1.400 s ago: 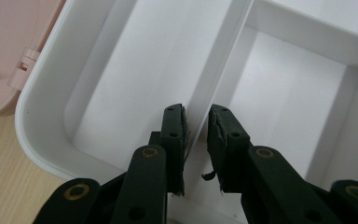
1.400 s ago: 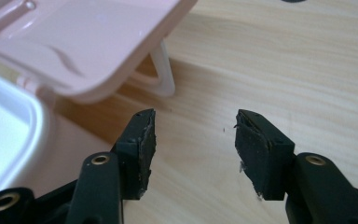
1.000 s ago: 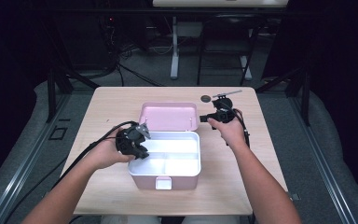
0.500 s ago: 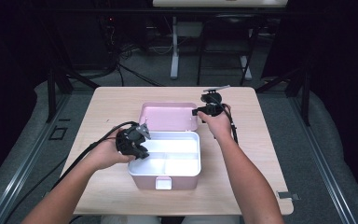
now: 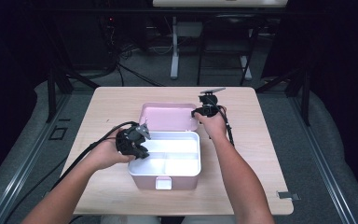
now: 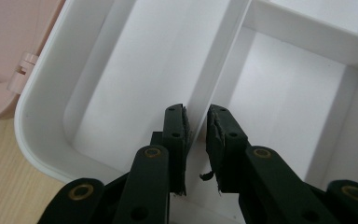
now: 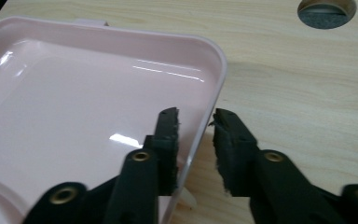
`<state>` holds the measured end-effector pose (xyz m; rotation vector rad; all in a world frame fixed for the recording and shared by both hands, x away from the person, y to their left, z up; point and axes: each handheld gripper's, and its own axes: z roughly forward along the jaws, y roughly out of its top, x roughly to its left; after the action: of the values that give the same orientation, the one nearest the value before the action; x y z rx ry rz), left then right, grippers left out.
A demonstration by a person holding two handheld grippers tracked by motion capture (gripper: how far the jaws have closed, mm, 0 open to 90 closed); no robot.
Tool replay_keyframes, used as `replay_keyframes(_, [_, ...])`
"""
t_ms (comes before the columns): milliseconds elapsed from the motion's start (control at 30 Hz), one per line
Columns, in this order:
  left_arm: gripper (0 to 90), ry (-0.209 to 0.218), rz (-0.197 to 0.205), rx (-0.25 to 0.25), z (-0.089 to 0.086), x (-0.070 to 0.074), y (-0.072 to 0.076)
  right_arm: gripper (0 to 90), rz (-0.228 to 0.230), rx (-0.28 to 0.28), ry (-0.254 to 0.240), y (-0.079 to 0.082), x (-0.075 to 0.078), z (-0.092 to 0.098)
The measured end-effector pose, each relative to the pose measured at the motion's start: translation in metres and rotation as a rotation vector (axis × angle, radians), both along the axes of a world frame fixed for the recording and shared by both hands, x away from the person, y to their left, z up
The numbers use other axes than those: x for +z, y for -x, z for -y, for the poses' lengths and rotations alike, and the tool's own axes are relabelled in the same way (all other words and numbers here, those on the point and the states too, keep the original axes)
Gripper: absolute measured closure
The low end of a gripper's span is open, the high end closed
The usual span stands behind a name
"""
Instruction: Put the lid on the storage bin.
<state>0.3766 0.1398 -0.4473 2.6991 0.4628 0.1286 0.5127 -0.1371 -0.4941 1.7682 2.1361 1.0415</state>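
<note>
At lid point(image 7: 74, 116) rim, right tongs point(image 7: 196, 126) astride, closing, table point(image 7: 298, 93) beyond.

Your high view looks forward and down from above your side of the table point(image 5: 121, 100), taking in the open box point(image 5: 165, 161) from a distance. Each gripper view sits close, looking along its own jaws: left into the white tray point(image 6: 121, 93), right onto the pink lid point(image 7: 74, 107). All three share that box.

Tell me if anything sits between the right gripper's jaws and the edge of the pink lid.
Nothing visible does. The right gripper already straddles the pink lid at its rim, one jaw inside, one outside over the bare table. Its jaws have just been closing.
</note>
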Motion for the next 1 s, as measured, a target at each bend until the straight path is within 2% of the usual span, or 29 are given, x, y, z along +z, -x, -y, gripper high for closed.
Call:
replay_keyframes(300, [77.8,0.002,-0.006,-0.002,0.0,0.0,-0.001,75.6,-0.01,-0.021,0.022,0.002,0.005,-0.003])
replay_keyframes(667, [77.9,0.003,-0.008,-0.006,0.0,0.0,-0.001,79.8,0.004,-0.043,0.026,0.005,0.015,-0.005])
replay_keyframes(833, [77.9,0.002,-0.007,-0.006,0.0,0.0,-0.001,81.1,0.019,-0.04,0.058,0.007,0.021,-0.008])
replay_keyframes(1000, [77.9,0.002,-0.006,-0.007,0.0,0.0,-0.001,82.4,0.027,-0.051,0.043,0.009,0.026,-0.007])
